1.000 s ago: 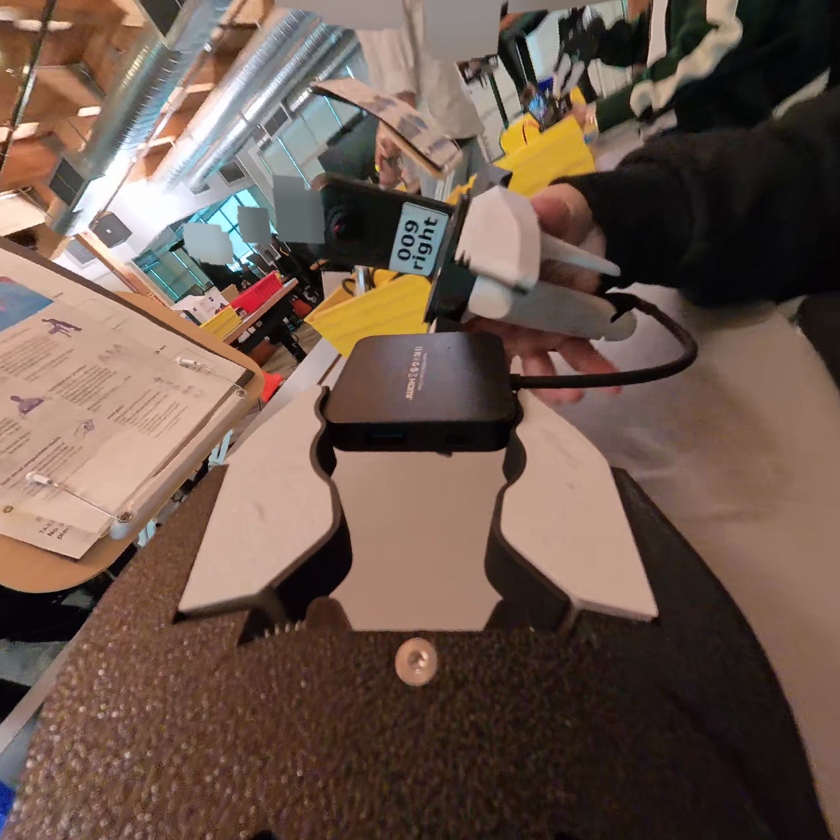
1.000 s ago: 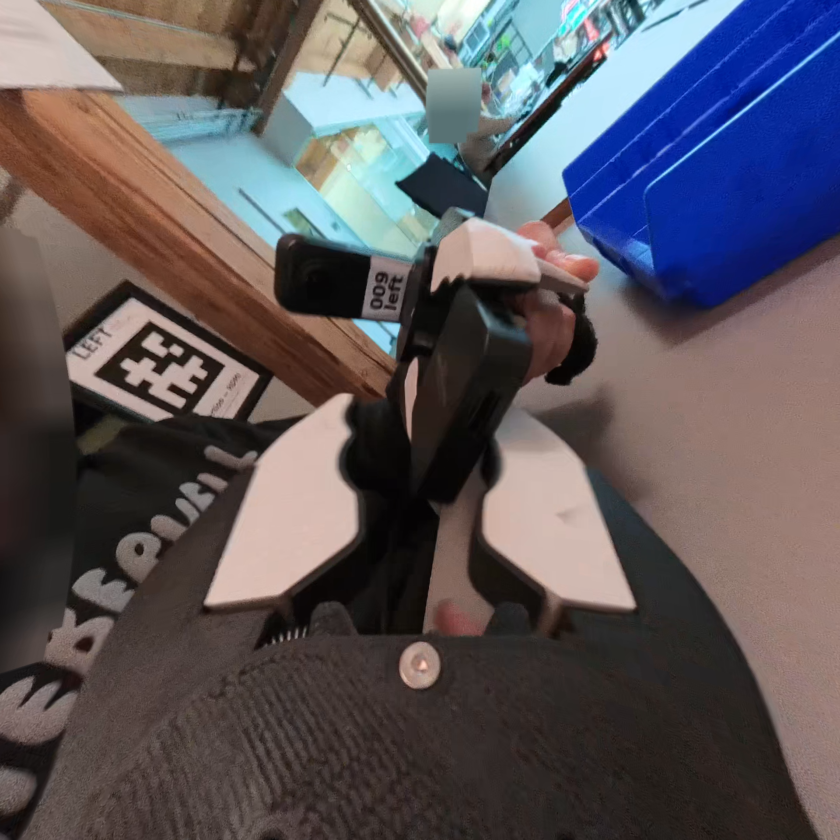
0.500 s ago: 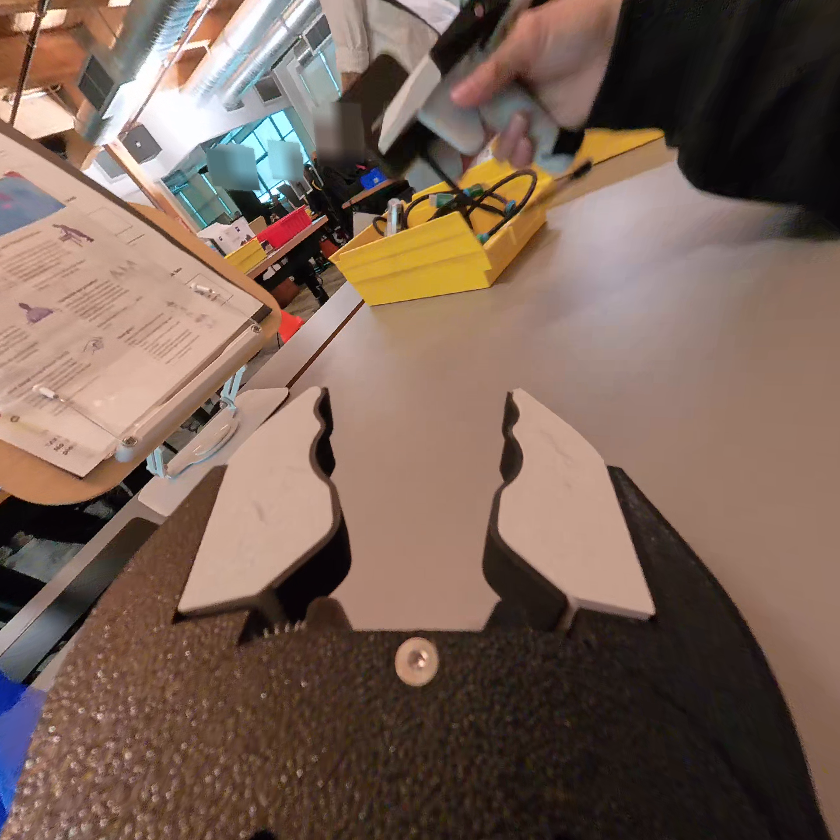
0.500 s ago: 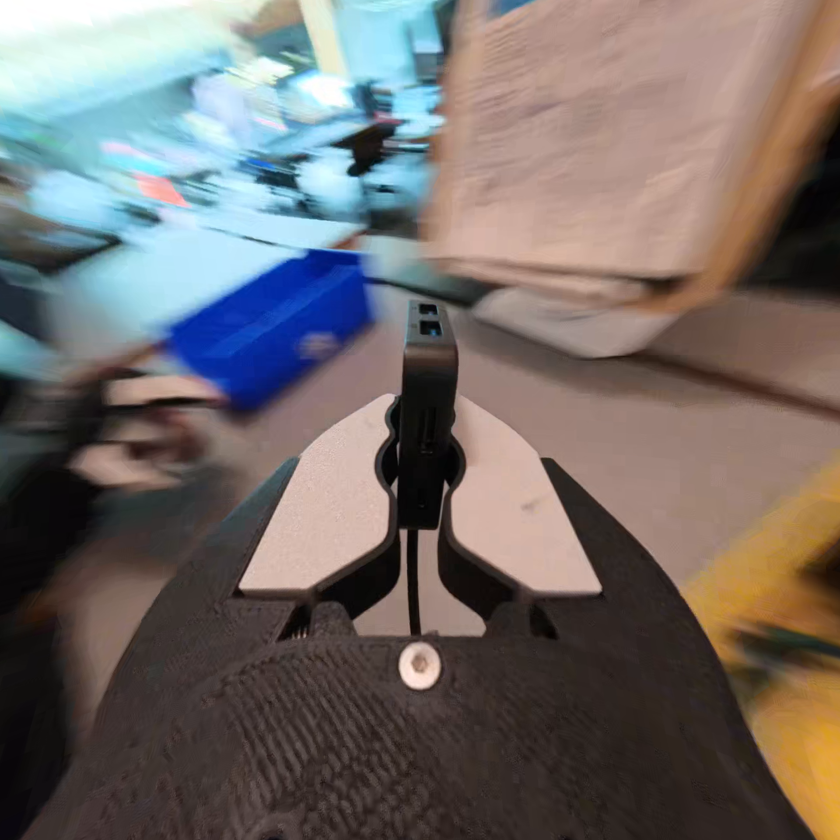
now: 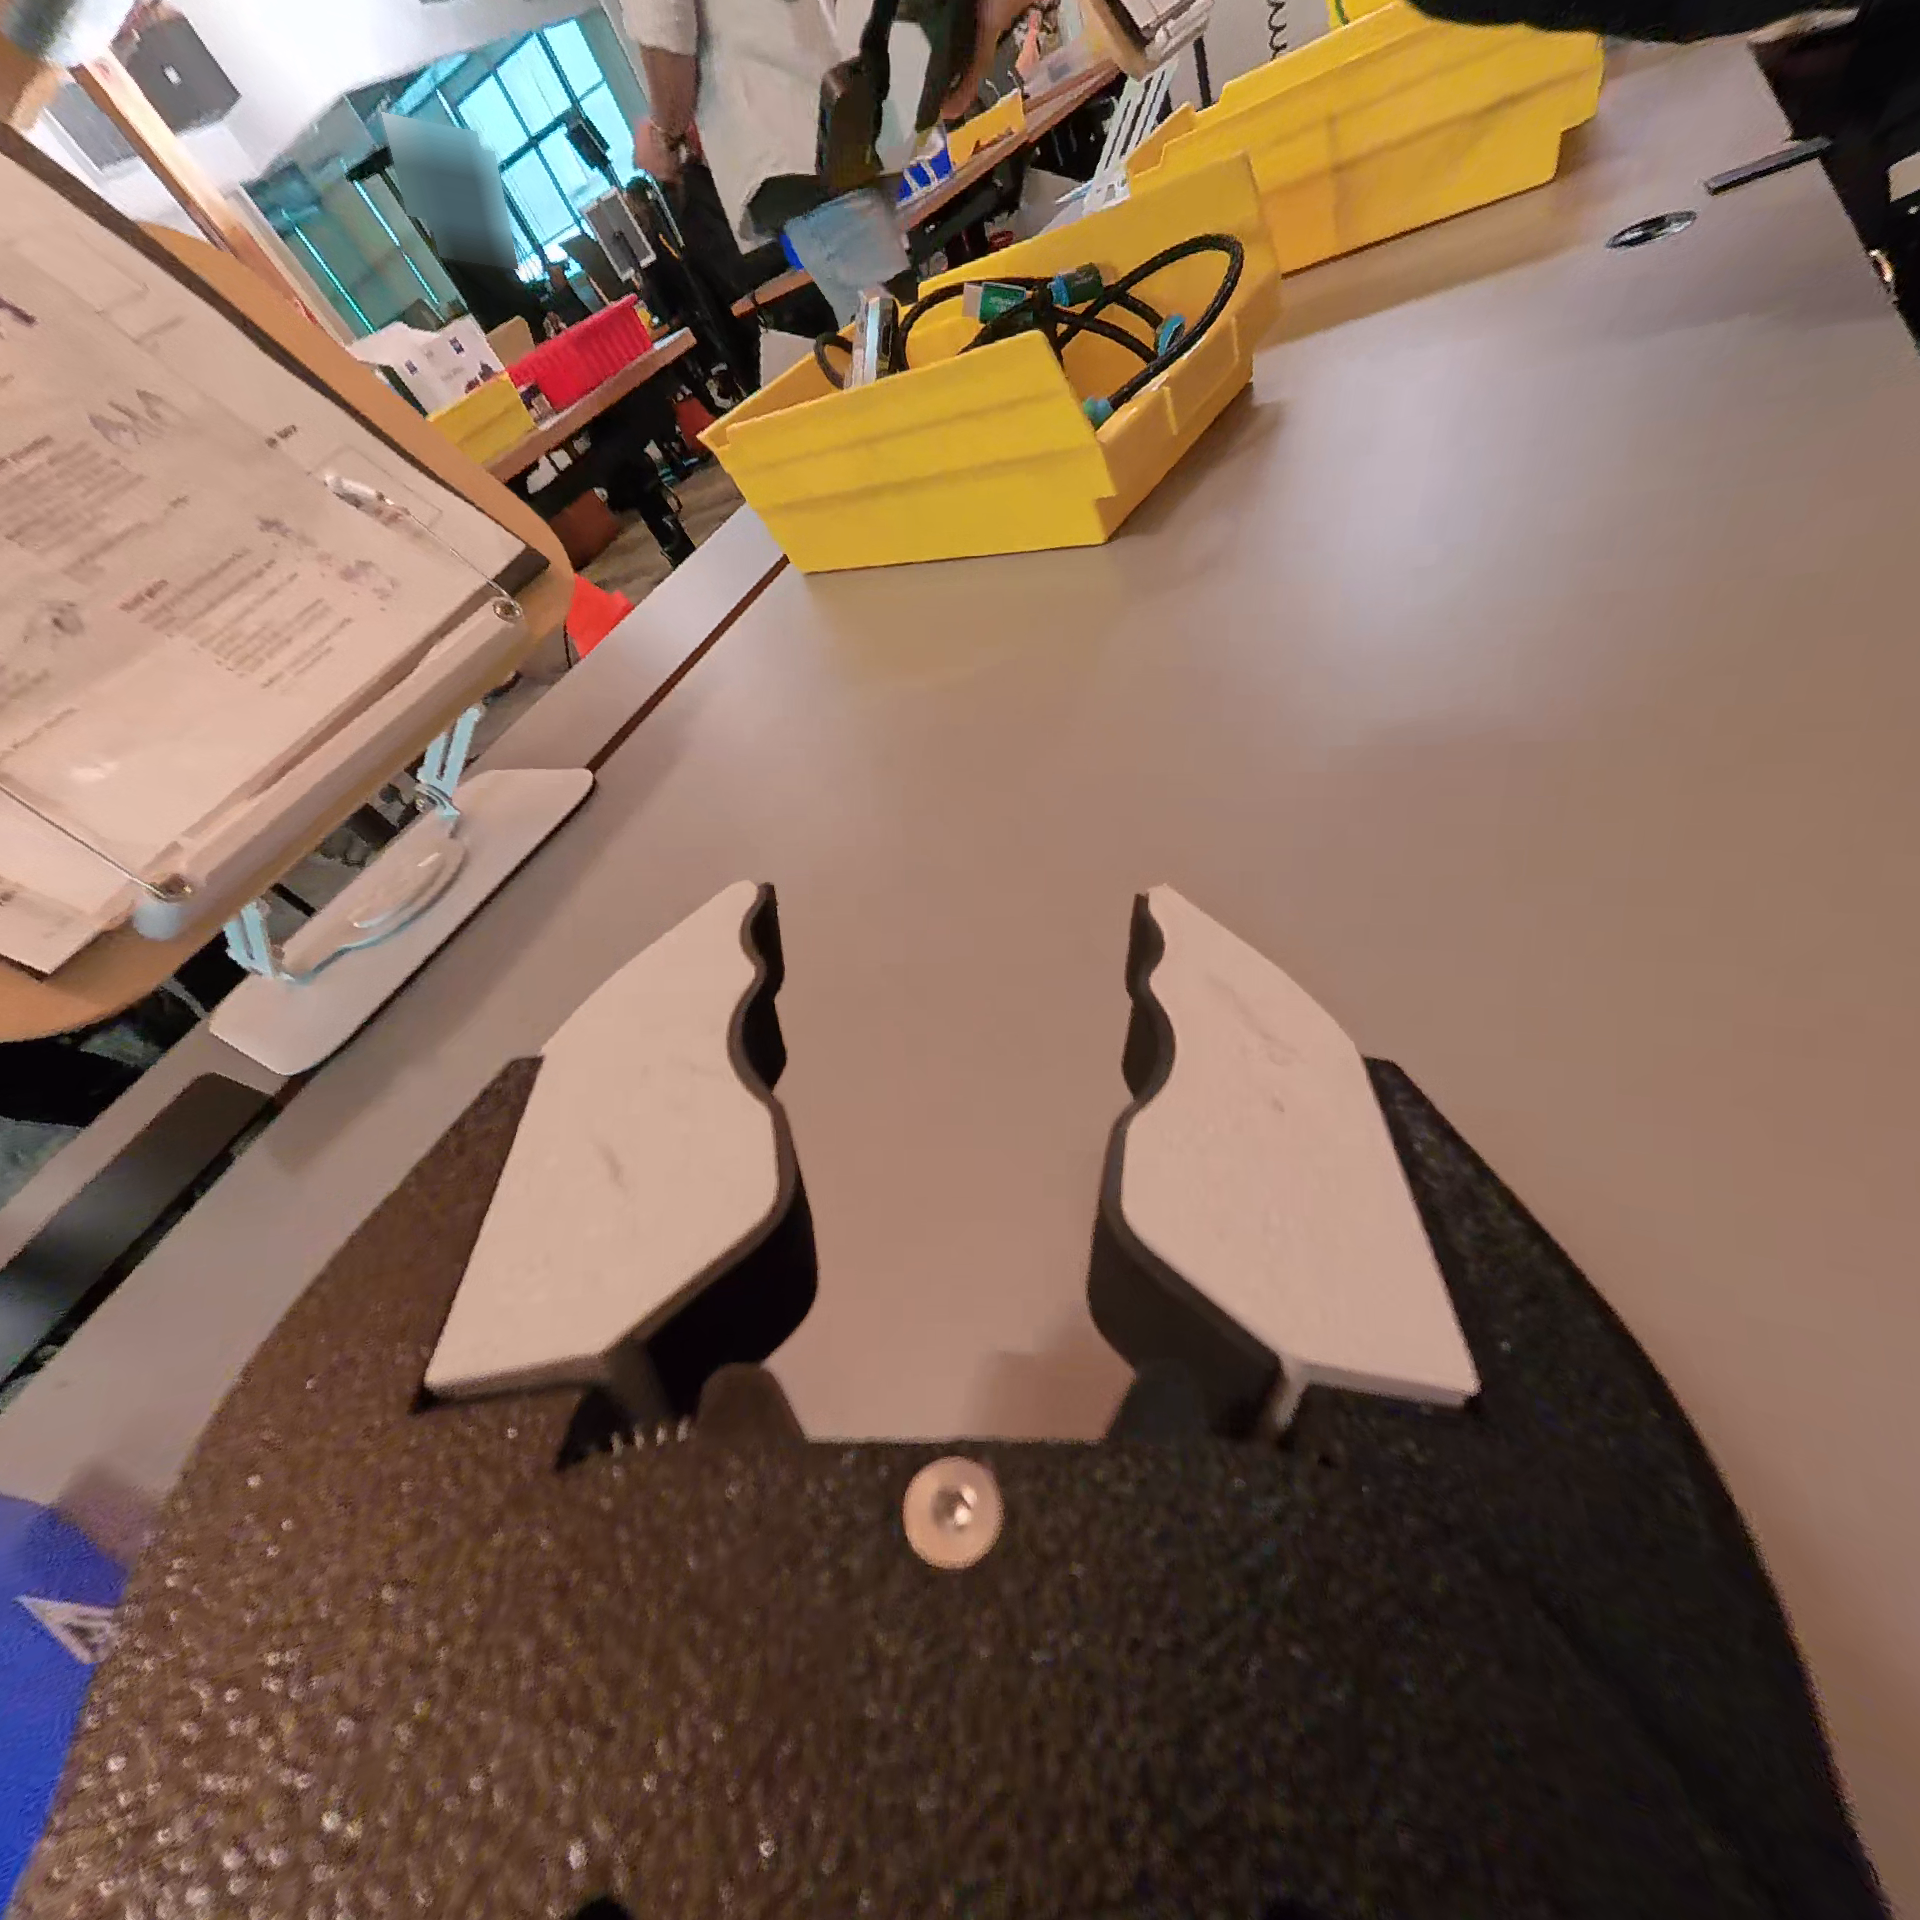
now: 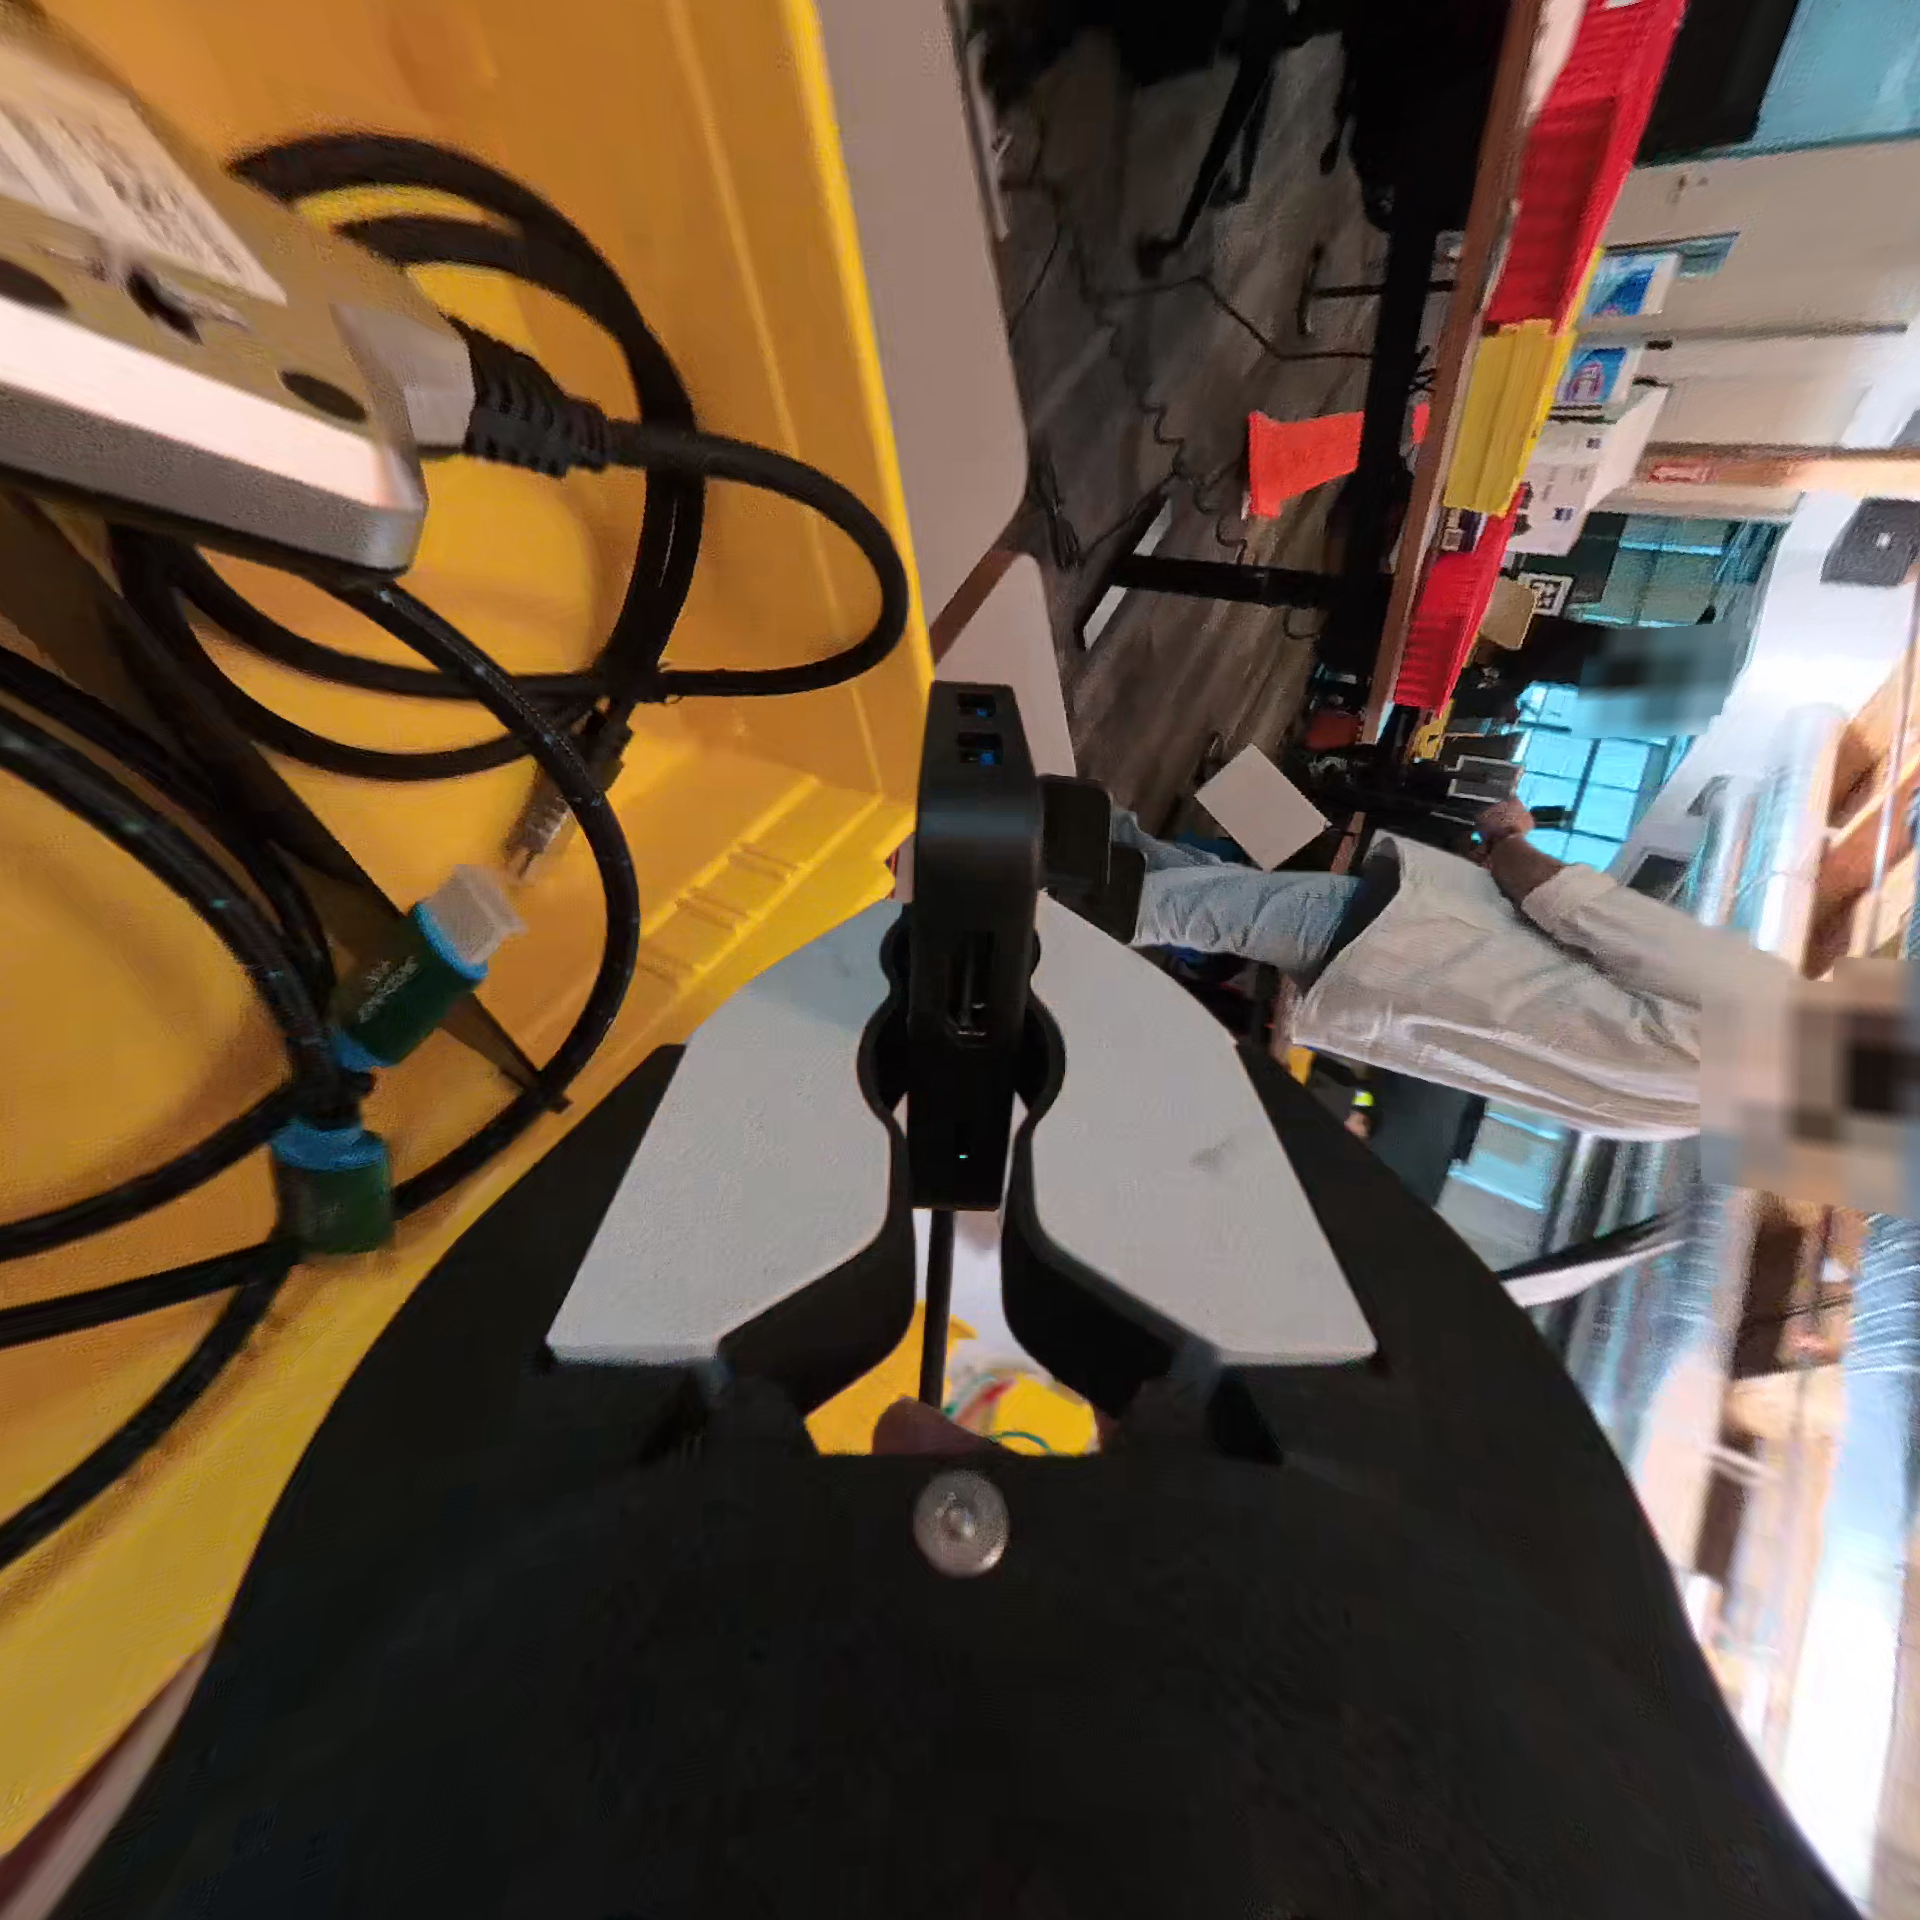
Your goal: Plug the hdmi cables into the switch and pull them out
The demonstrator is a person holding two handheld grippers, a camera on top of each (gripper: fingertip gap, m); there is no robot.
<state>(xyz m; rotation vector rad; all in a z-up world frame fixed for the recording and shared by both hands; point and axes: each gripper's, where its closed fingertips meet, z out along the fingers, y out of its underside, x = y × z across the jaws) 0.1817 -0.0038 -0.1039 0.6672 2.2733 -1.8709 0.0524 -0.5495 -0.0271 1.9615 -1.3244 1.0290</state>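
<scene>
My right gripper (image 6: 961, 914) is shut on a black switch (image 6: 971, 883), held edge-on with its ports facing away and its thin cord hanging down between the fingers. It hovers beside a yellow bin (image 6: 665, 312) that holds black braided HDMI cables (image 6: 582, 790) with green and blue plugs (image 6: 416, 987) and a silver box (image 6: 197, 416). My left gripper (image 5: 951, 925) is open and empty low over the grey table (image 5: 1403, 727). The same yellow bin (image 5: 966, 468) with the cables (image 5: 1101, 312) sits far ahead of it.
A document stand with a printed sheet (image 5: 187, 561) stands at the left table edge on a white base (image 5: 405, 914). A second yellow bin (image 5: 1392, 135) sits farther back. People stand beyond the table. A blue object (image 5: 42, 1662) is at the lower left corner.
The switch passed from my left gripper to my right one. My left gripper opened and stays low over the table. My right gripper swung with the switch over to the yellow bin.
</scene>
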